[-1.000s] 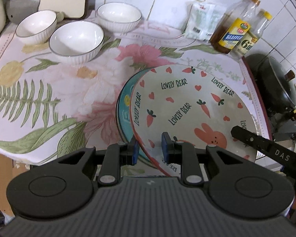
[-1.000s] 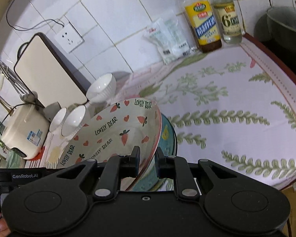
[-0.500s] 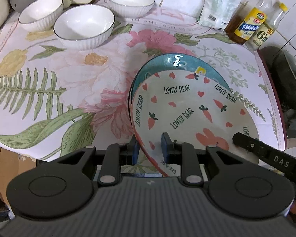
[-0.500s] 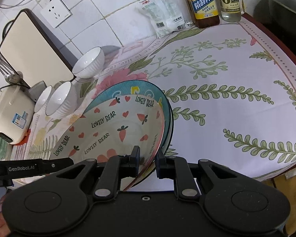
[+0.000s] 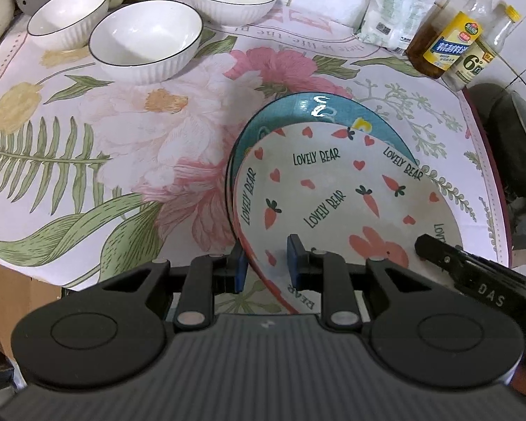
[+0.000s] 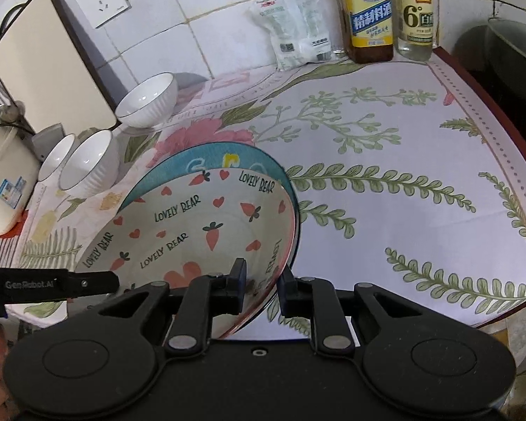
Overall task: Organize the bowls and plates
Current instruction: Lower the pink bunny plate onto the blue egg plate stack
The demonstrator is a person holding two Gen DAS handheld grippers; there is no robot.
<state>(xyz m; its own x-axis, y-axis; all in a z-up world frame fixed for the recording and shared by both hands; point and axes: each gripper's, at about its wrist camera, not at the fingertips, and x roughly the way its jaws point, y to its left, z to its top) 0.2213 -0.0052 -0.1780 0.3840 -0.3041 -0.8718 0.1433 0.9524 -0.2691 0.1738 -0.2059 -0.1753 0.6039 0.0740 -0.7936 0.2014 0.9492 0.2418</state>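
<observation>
**potscrubber:** Nearest the cameras, the left gripper (image 5: 264, 263) is pinching the near rim of the white round ceramic plate printed with carrots, hearts and "LOVELY BEAR" (image 5: 333, 207). The right gripper (image 6: 261, 280) has the opposite rim between its pads, but its jaws are opening, and the outer pad already looks clear of the rim. The plate sits nested on a teal-blue round ceramic plate (image 5: 298, 108), both near the front edge of the floral-cloth-covered surface (image 5: 87, 161).

**tilefan:** So it's basically stacked. How would that plate handle?

**potscrubber:** Stiff, glazed, probably slick and fairly heavy for a rim pinch, and it'd chip if dropped. The rim is the only place thin enough to grab, so opposite sides with two grippers makes sense.

**tilefan:** And further back?

**potscrubber:** Three white ribbed ceramic bowls with dark rims (image 5: 145, 40) sit apart from each other toward the far left, not stacked yet. Behind them, against the tiled wall, there are two bottles (image 6: 370, 17) and a white packet (image 6: 294, 24).
</observation>
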